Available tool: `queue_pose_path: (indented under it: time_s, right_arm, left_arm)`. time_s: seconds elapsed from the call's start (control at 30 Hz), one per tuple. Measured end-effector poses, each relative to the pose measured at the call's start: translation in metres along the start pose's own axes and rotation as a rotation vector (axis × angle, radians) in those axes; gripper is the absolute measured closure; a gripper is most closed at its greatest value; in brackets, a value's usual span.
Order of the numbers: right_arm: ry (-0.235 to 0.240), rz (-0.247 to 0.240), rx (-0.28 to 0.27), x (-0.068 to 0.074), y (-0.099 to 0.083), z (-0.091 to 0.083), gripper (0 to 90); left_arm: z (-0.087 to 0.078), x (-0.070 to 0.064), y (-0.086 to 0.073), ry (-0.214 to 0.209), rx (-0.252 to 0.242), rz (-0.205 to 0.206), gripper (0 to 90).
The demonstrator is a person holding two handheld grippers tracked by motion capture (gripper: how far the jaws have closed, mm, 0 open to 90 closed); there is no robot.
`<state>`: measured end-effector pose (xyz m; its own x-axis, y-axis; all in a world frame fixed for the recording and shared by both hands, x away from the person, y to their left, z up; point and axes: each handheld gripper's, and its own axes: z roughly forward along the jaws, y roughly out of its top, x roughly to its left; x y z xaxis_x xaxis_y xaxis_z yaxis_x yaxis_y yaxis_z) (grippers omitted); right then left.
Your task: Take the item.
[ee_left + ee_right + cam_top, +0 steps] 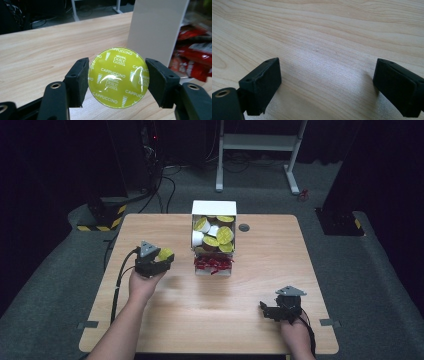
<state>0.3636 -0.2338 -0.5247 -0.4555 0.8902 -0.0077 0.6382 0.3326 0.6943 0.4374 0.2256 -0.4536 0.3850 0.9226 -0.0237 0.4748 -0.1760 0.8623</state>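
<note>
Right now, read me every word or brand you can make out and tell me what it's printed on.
"NESCAFÉ Dolce Gusto": on the capsule lid clamped in the left gripper.
"CAPPUCCINO": repeated across that same lid.
Red packets in the white box: print too blurred to read.

1. Two grippers: the left gripper (159, 261) at about nine o'clock on the table (260, 290), the right gripper (276, 312) at about four o'clock.
2. One box (214, 208), white, at twelve o'clock on the table.
3. Coffee capsules: one yellow-green capsule (118, 77) clamped between the left gripper's jaws; in the box, about five more with yellow-green lids (224, 235) and some two white ones (198, 238), though the heap is too small to count surely.
4. Red packets (213, 264) at the box's near end: a bunch, number unclear.
5. One dark round plug (244, 227) in the tabletop, at one o'clock.
</note>
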Motion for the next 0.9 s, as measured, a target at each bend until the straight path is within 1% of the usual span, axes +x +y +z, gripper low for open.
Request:
queue_pose_path:
  time_s: [0.03,0.2,0.23,0.3,0.47,0.5,0.53,0.57,0.6,0.63,0.7,0.8,0.87,0.9]
  right_arm:
    - [0.000,0.000,0.000,0.000,0.000,0.000,7.9]
    - [0.000,0.000,0.000,0.000,0.000,0.000,7.8]
    - [0.000,0.000,0.000,0.000,0.000,0.000,7.9]
    - [0.000,0.000,0.000,0.000,0.000,0.000,7.9]
    - [0.000,0.000,0.000,0.000,0.000,0.000,7.8]
    - [0.000,0.000,0.000,0.000,0.000,0.000,7.9]
    - [0.000,0.000,0.000,0.000,0.000,0.000,7.9]
    - [0.000,0.000,0.000,0.000,0.000,0.000,7.9]
    - [0.000,0.000,0.000,0.000,0.000,0.000,7.9]
    - [0.000,0.002,-0.001,0.000,0.000,0.000,7.9]
    - [-0.001,0.000,-0.001,0.000,0.000,0.000,7.9]
    - [0.001,0.001,-0.001,0.000,0.000,0.000,7.9]
    - [0.000,0.000,-0.002,0.000,0.000,0.000,7.9]
    - [0.000,0.000,-0.002,0.000,0.000,0.000,7.9]
  left_arm:
    - [0.004,0.001,-0.002,0.003,0.015,-0.001,38.7]
    - [0.012,0.003,-0.006,0.012,0.036,-0.006,38.7]
    - [0.016,0.005,-0.009,0.020,0.058,-0.007,38.7]
    - [0.020,0.007,-0.011,0.026,0.078,-0.010,38.7]
    - [0.027,0.009,-0.015,0.028,0.096,-0.025,38.7]
    - [0.029,0.009,-0.015,0.030,0.102,-0.015,38.7]
    - [0.029,0.009,-0.015,0.030,0.102,-0.015,38.7]
    - [0.032,0.009,-0.017,0.037,0.120,-0.006,38.7]
    - [0.032,0.009,-0.017,0.037,0.120,-0.006,38.7]
    - [0.036,0.009,-0.018,0.044,0.134,-0.011,38.7]
    - [0.040,0.010,-0.018,0.051,0.143,-0.009,38.7]
    - [0.042,0.010,-0.019,0.052,0.144,-0.019,38.7]
    - [0.046,0.009,-0.022,0.059,0.166,0.002,38.7]
    - [0.046,0.009,-0.022,0.059,0.166,0.002,38.6]
